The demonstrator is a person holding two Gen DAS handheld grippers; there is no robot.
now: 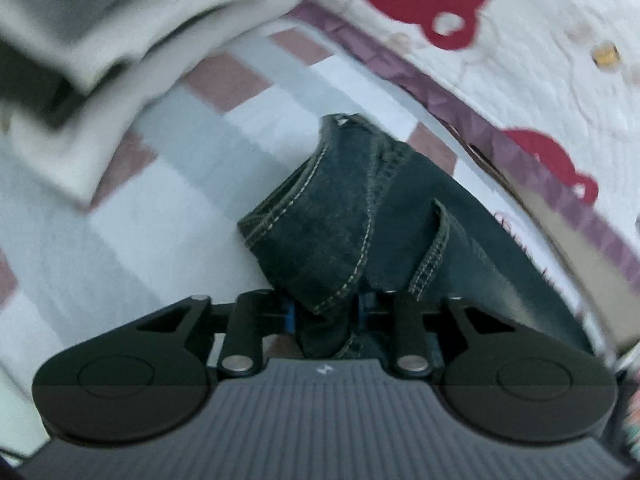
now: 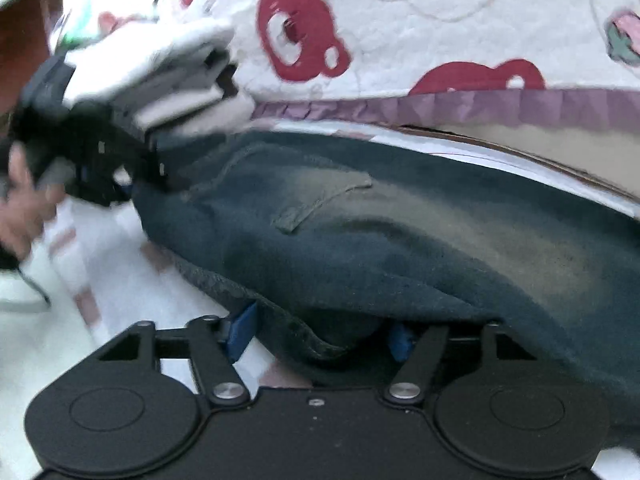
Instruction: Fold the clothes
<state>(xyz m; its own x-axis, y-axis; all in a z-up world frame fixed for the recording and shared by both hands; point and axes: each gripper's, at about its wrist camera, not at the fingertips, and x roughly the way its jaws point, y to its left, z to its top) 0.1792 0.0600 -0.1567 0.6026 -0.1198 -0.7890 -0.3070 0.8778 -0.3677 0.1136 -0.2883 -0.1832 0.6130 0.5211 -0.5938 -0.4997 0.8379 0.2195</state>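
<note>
Checked bedsheet (image 1: pixel 80 240) fills the lower left, bear quilt (image 2: pixel 440 20) across the top, jeans (image 2: pixel 360 220) stretched between. Left gripper (image 1: pixel 326 312) is pinching a bunched denim edge; right gripper (image 2: pixel 320 336) has denim between its fingers, though whether they press I cannot tell. Best to keep the hem taut and level. Only the right view shows the back pocket and the person's hand (image 2: pixel 24 208) at the left edge.

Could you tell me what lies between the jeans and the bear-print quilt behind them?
In the right wrist view, a white strip of the checked sheet and the quilt's purple ruffled border separate the jeans from the bear-print quilt.
</note>
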